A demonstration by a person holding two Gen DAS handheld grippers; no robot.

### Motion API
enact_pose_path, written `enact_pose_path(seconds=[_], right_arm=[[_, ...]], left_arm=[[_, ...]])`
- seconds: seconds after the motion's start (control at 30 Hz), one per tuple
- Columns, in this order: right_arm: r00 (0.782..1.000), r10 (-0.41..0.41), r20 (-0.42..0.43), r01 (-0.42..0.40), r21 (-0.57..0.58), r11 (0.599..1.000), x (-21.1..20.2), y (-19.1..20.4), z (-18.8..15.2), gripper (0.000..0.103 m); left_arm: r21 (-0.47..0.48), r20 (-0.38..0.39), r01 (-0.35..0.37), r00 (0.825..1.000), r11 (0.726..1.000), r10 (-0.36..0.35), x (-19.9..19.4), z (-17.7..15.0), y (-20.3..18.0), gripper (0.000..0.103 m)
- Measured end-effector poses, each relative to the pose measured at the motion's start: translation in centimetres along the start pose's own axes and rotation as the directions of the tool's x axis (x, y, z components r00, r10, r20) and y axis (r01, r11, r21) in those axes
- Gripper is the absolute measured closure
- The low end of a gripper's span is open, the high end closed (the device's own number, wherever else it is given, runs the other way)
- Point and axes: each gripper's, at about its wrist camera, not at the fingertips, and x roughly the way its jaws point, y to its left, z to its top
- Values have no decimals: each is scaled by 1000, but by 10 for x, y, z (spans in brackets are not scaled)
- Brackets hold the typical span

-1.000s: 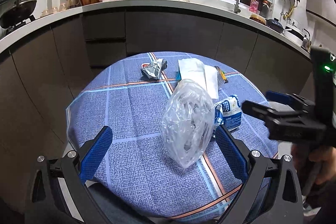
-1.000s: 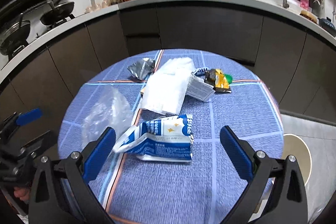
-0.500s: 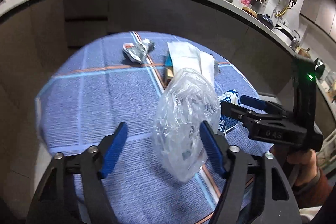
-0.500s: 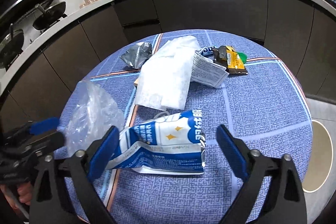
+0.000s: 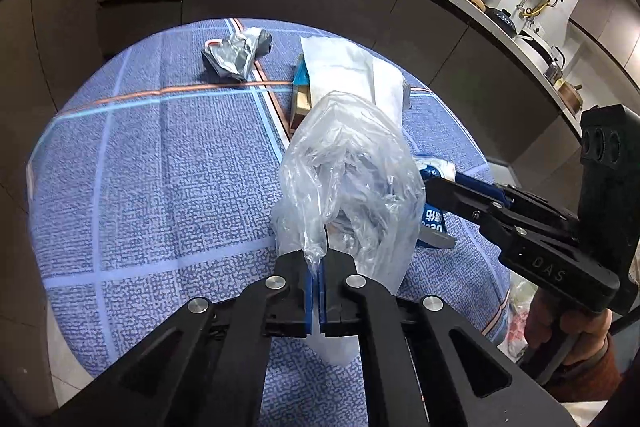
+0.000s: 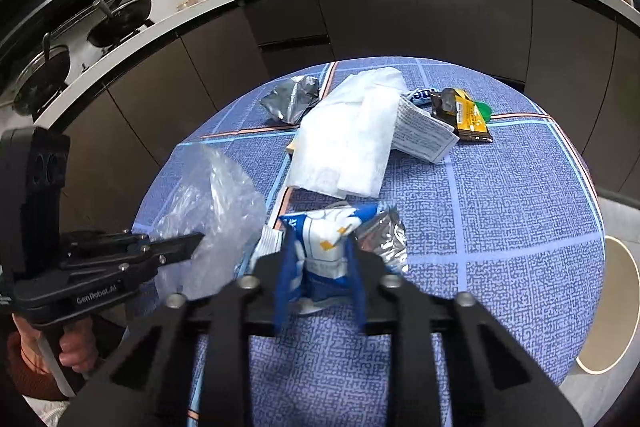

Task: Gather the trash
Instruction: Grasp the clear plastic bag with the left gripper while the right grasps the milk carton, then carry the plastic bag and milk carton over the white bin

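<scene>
Left gripper (image 5: 316,267) pinching a clear plastic bag (image 5: 352,163) at its edge | right gripper (image 6: 318,267) closing on a blue-and-white wrapper (image 6: 328,239) on the table (image 6: 520,227) | collecting barely starting, nothing bagged | one silver wrapper (image 6: 290,99), one white paper (image 6: 352,135), one printed leaflet (image 6: 424,135), one yellow-black packet (image 6: 464,115) waiting

Bag (image 5: 352,183) left of packet (image 6: 324,243) (touching) — tabletop (image 6: 500,211)

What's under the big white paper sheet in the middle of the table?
A brown box-like edge with a blue side pokes out from under the white sheet on its near-left side. The rest of it, and anything else beneath, is covered.
</scene>
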Motion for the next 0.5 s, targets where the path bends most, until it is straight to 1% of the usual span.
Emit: enact_pose_path(seconds=[0.1,0.17,0.37,0.5], right_arm=[[1000,-20,13,20,-20,1000,-6,4,-3,91],[999,-29,34,30,-26,999,-14,6,-3,93],[993,-50,103,51,-9,999,-45,0,4,93],[986,-68,153,67,10,998,-68,-10,8,93]], left_arm=[[4,22,-13,1000,1000,13,-9,0,-2,102],[4,39,-22,999,1000,22,-16,1,-2,102],[30,89,-36,995,999,33,-38,7,-14,102],[67,114,-20,993,998,13,-46,15,-33,102]])
